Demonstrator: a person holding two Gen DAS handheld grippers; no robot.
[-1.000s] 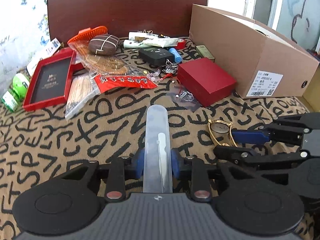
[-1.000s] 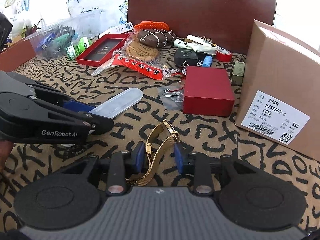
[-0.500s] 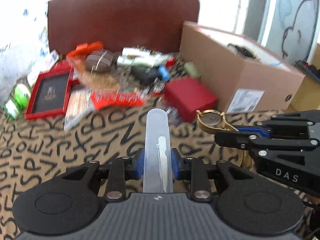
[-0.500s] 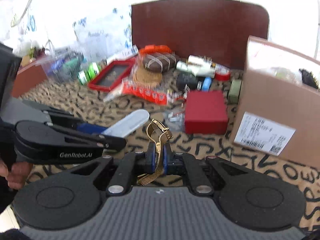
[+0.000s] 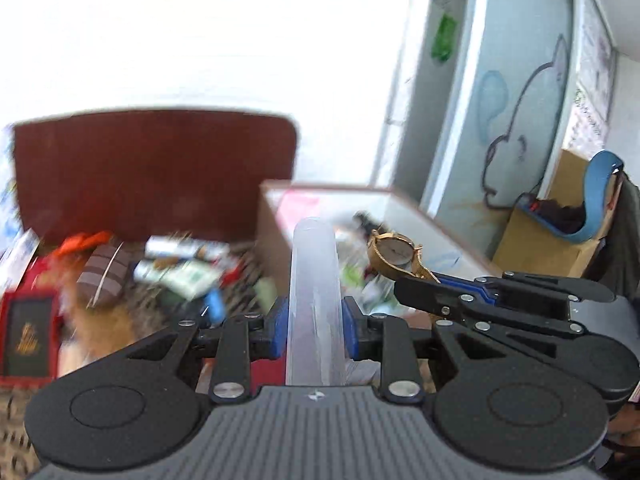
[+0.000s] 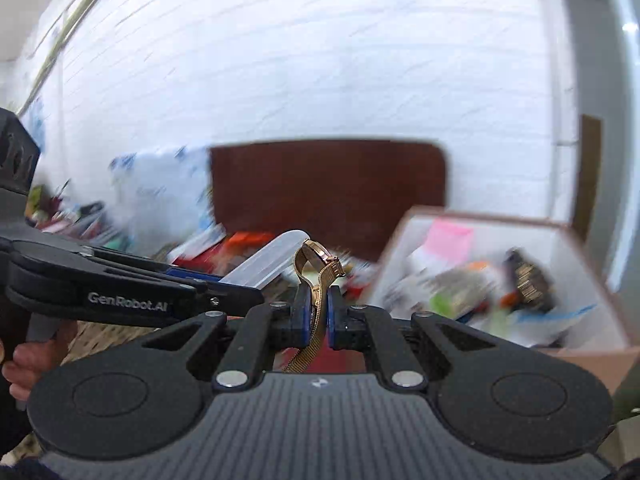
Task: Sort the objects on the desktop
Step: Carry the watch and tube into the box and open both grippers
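Note:
My left gripper [image 5: 314, 326] is shut on a long translucent plastic case [image 5: 314, 280], held up in the air and pointing toward the open cardboard box [image 5: 276, 220]. My right gripper [image 6: 317, 312] is shut on the mesh band of a gold wristwatch [image 6: 316, 270], also lifted. In the left wrist view the watch [image 5: 394, 254] and right gripper [image 5: 416, 294] hover to the right of the case, over the box. In the right wrist view the case [image 6: 266, 260] and left gripper [image 6: 236, 300] sit to the left, and the box [image 6: 580, 356] lies to the right.
The box interior [image 6: 472, 280] holds several mixed items. On the patterned table at the left lie a red framed box [image 5: 26, 330], a brown striped pouch [image 5: 104, 276], an orange comb [image 5: 84, 242] and small tubes. A dark wooden board [image 5: 152, 168] stands behind.
Both grippers rose from the table and moved toward the cardboard box, carrying the case and the watch. The right gripper closed on the watch band a second ago.

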